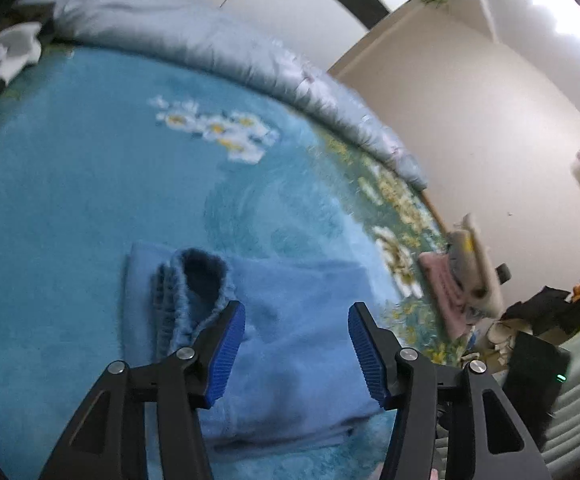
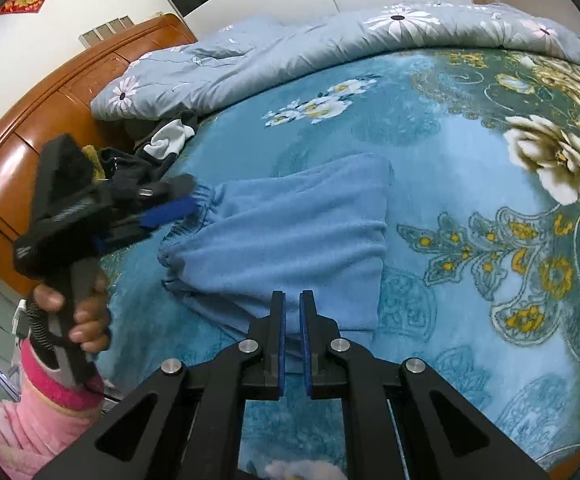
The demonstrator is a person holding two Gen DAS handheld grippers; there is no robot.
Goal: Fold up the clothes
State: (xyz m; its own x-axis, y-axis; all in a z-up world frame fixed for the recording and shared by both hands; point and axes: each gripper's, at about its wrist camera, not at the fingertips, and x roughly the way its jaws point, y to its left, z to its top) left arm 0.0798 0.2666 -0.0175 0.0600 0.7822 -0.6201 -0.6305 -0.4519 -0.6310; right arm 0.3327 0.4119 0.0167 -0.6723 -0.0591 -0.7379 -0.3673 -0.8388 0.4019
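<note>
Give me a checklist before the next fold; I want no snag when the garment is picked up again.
1. Left gripper free of cloth: ok, its jaws stand apart with nothing between the pads.
2. Right gripper ready to grasp: not ok, its jaws are shut and must open first; whether cloth is pinched, cannot tell.
3. Blue garment lying flat on the blanket: ok, folded over, elastic waistband at the left end.
4. Bottom edges lined up: cannot tell, the right gripper hides the near edge.
5. Room to work: ok, the quilt and dark clothes lie apart from the garment.
</note>
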